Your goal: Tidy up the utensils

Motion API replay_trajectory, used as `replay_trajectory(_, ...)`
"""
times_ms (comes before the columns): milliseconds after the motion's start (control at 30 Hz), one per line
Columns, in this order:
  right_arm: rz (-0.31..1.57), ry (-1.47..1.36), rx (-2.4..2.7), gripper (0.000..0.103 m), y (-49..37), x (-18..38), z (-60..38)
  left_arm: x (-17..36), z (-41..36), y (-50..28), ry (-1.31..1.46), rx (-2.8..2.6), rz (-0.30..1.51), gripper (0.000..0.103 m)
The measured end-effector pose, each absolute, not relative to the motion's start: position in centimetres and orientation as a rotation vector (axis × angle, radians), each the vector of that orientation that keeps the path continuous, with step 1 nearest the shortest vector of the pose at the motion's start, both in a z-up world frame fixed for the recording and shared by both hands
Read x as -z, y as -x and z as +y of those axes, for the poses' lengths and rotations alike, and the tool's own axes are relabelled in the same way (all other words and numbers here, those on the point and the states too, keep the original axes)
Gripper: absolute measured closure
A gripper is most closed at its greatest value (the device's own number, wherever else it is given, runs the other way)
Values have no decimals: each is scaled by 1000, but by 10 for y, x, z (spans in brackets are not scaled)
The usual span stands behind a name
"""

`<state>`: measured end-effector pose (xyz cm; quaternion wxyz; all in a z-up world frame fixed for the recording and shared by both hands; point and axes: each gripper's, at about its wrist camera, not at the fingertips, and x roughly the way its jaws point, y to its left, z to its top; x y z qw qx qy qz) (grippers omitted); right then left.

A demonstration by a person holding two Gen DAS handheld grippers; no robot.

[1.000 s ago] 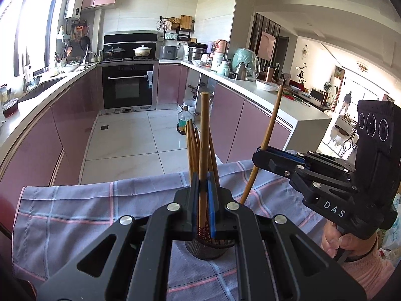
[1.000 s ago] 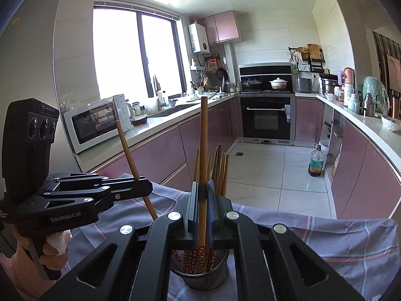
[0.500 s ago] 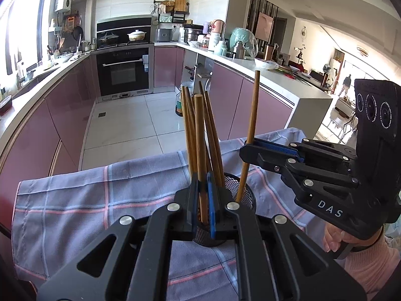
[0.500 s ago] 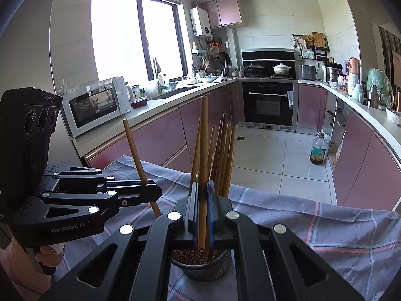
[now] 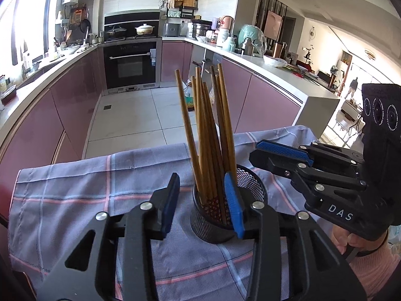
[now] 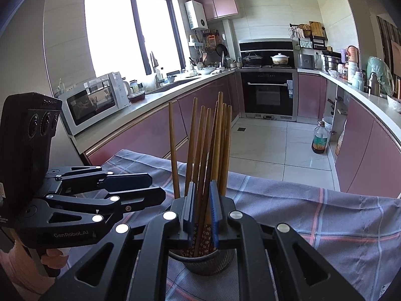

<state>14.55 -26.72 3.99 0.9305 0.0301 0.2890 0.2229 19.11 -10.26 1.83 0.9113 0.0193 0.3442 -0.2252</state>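
Observation:
Several wooden chopsticks (image 5: 208, 130) stand upright in a black mesh holder (image 5: 250, 188) on a blue checked cloth (image 5: 75, 200). My left gripper (image 5: 201, 176) is at the holder's near rim. Its jaws are opening, and the blue pads stand wide apart and press on nothing. My right gripper (image 6: 202, 183) is just above the holder (image 6: 203, 260). Its jaws are opening slightly, and one of the chopsticks (image 6: 220, 138) stands loose in the narrow gap. Each view also shows the other gripper: the right gripper (image 5: 254, 151) and the left gripper (image 6: 157, 185).
The cloth (image 6: 325, 225) covers the table, whose far edge drops to a tiled kitchen floor. Pink cabinets and counters run along both sides, with an oven (image 5: 130, 62) at the back and a microwave (image 6: 95, 100) on the left. A hand in a pink sleeve (image 5: 371, 271) holds the right gripper.
Both grippers sank towards the holder with a chopstick each. Both chopsticks now stand in the holder. The left jaws have opened wide and the right jaws a little.

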Motion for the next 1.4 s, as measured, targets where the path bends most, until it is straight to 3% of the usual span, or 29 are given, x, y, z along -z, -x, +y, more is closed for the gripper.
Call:
replay_trajectory(67,586,-67,-452,74,-140,-37,-268,-15,-96,-185,-34,443,692,54)
replay_trajectory(200,586,-78,-443,59,-129,-27,-269,-7,-87,-169,-42,394,660,40)
replay_trajectory(333,590,-86,-431,51,-117,-17,-268,3,-76,-154,-48,339,635,28)
replay_trajectory(433,574,-88,-408,35,-107,-13,-267,9,-66,-140,-50,287,602,12)
replay_trajectory(467,564,-88,-393,29,-103,-12,-267,11,-63,-134,-51,269,590,9)
replay_trajectory(533,545,-80,-374,25,-94,-9,-267,13,-58,-126,-51,243,567,6)
replay_trajectory(600,518,-72,-345,8,-85,-8,-265,14,-53,-116,-47,214,538,6)
replay_trajectory(1067,307,-31,-258,7,-27,-10,-254,10,-29,-63,7,123,392,6)
replay_trajectory(1400,252,-56,-235,7,-12,-11,-254,6,-28,-38,-1,72,305,6)
